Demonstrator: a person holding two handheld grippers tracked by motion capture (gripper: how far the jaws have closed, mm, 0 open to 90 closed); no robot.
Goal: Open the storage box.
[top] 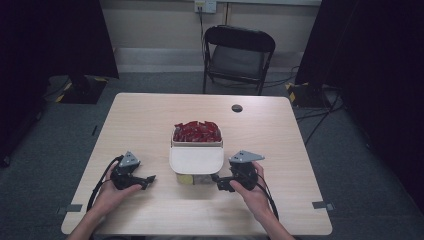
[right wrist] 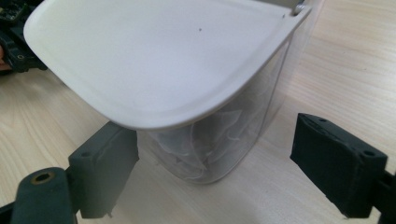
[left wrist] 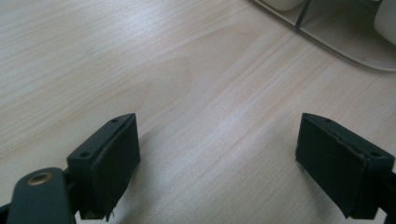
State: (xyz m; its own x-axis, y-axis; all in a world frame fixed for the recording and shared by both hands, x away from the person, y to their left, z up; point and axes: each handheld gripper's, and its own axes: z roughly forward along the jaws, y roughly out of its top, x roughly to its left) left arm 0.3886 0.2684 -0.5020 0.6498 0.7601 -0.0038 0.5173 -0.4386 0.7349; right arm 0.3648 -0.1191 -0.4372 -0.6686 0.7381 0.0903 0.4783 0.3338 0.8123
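Grippers sat at rest on a pale wooden table [top: 150,115] as a person's two hands flanked a clear plastic container [right wrist: 243,135] with a white hinged lid [top: 196,160], its far compartment heaped with red wrapped packets [top: 197,132]. The container stood at the middle of the table, its long axis running near to far, with the white lid covering the near section, where pale sachets showed through the wall in the right gripper view. The right gripper [top: 223,183], jaws spread wide and holding nothing, lay just to the right of the container's near end and pointed left at it; in the right gripper view the clear wall stood between the two black pads [right wrist: 109,175], close ahead, under the overhanging lid. The left gripper [top: 149,179], likewise spread and empty, rested near but apart from the container on its left side, with bare tabletop between its jaws in the left gripper view. Judged from this layout, the right hand was the nearer one to the lid, and any lifting of it would come from that side.
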